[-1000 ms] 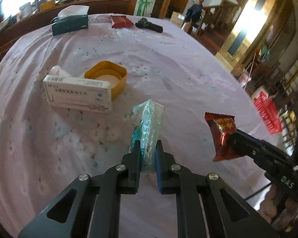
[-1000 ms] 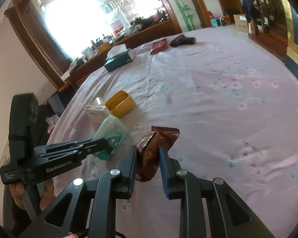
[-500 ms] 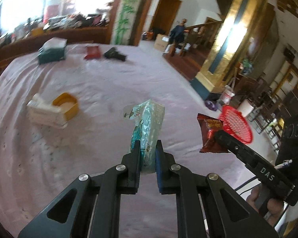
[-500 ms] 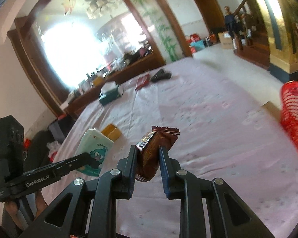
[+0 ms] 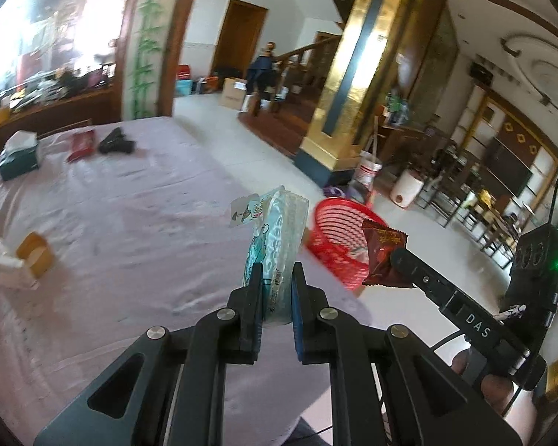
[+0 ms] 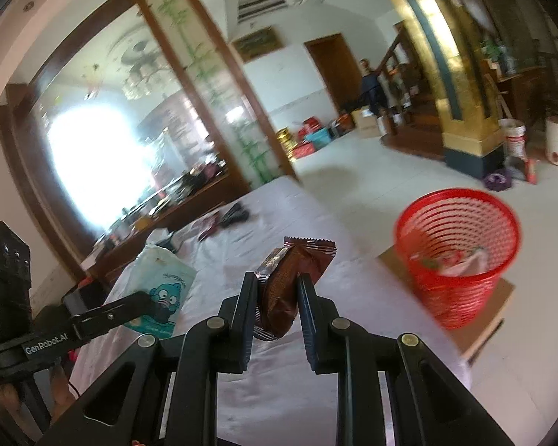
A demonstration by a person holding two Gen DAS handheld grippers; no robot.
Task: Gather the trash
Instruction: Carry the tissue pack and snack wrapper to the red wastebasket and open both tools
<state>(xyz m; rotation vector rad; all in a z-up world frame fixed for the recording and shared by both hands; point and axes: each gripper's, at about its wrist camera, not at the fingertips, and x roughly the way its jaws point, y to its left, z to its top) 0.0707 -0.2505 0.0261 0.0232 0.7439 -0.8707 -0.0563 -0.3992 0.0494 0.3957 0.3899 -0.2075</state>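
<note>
The left gripper [image 5: 275, 282] is clamped on a pale green tissue pack [image 5: 277, 238], held upright above the lilac-covered tabletop [image 5: 130, 223]. The right gripper [image 6: 277, 293] pinches a brown snack wrapper [image 6: 290, 282], also held clear of the cloth. Beyond the tabletop's edge, a red mesh wastebasket [image 6: 461, 256] with some scraps inside stands on a cardboard box [image 6: 483, 319] on the floor.

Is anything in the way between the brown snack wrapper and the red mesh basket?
Nothing visible. The right gripper holds the brown snack wrapper above the table's pink cloth; the red mesh basket stands open-topped on the floor beyond the table edge.
</note>
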